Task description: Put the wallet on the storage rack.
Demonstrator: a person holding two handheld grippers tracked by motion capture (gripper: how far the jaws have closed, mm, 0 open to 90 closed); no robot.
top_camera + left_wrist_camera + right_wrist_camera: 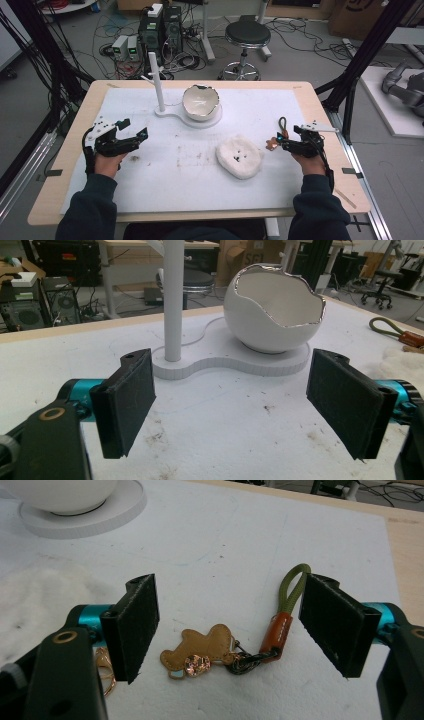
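Observation:
A keychain lies on the white mat at the right: a tan leather bear charm, a brown leather tab and an olive green loop. My right gripper is open, low over the mat, with its jaws on either side of the charm and loop. Neither jaw touches them. At the left, my left gripper is open and holds nothing. It faces a white cracked-egg bowl that sits on a white base with an upright post.
A white fluffy pad with dark specks lies between the bowl and the keychain. Bare mat stretches across the middle and front. Beyond the table stand a black stool and computer boxes. Black frame poles rise at the right.

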